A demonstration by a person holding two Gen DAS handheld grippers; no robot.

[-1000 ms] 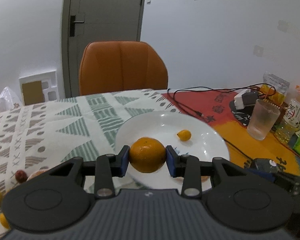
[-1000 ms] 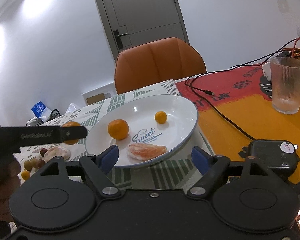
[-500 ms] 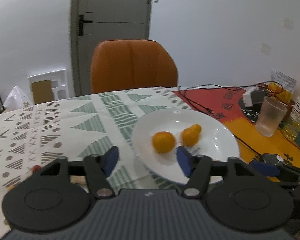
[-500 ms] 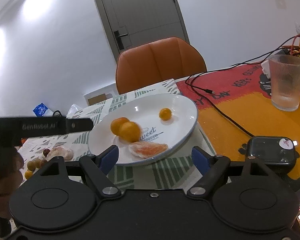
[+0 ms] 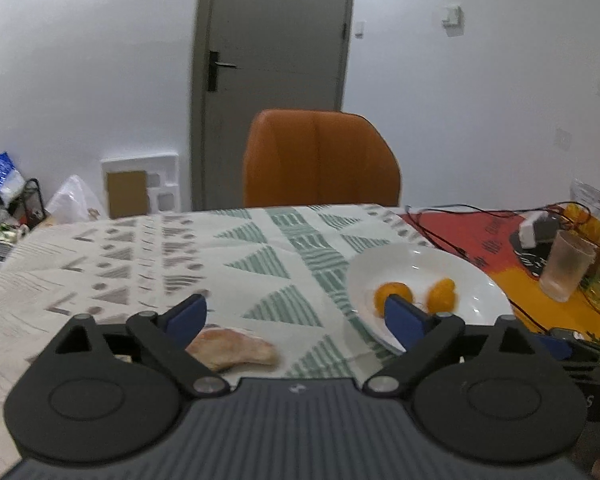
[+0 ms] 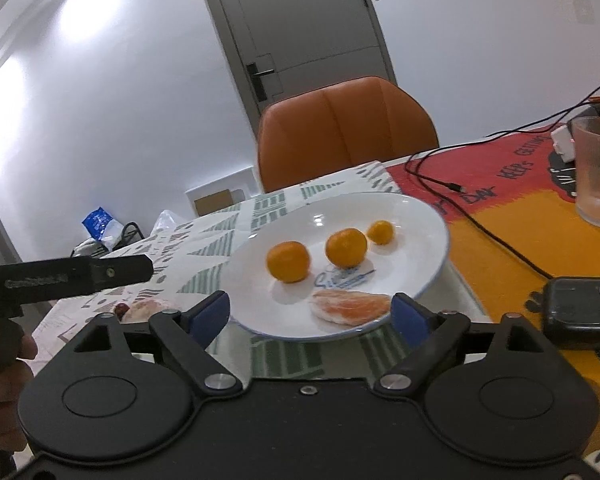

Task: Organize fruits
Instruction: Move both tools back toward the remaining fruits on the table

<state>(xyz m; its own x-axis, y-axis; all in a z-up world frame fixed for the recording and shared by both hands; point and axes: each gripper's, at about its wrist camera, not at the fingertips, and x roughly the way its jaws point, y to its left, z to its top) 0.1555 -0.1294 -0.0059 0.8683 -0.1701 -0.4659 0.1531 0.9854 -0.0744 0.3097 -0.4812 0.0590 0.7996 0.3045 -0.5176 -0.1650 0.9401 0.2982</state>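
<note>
My left gripper hangs over the patterned cloth left of the white plate, its jaws opening wide with nothing held. A peeled fruit piece lies on the cloth just behind its left fingertip. Two oranges sit in the plate. In the right wrist view the plate holds two oranges, a small kumquat and a peeled segment. My right gripper hovers at the plate's near rim, jaws opening, gripping nothing.
An orange chair stands behind the table. A frosted glass, black cables and a black device lie on the red-orange mat at the right. A peeled piece and a red fruit lie left of the plate.
The left gripper let go of the orange, which now rests in the plate, opened wide and drew back to the left. The right gripper's jaws widened slightly.
</note>
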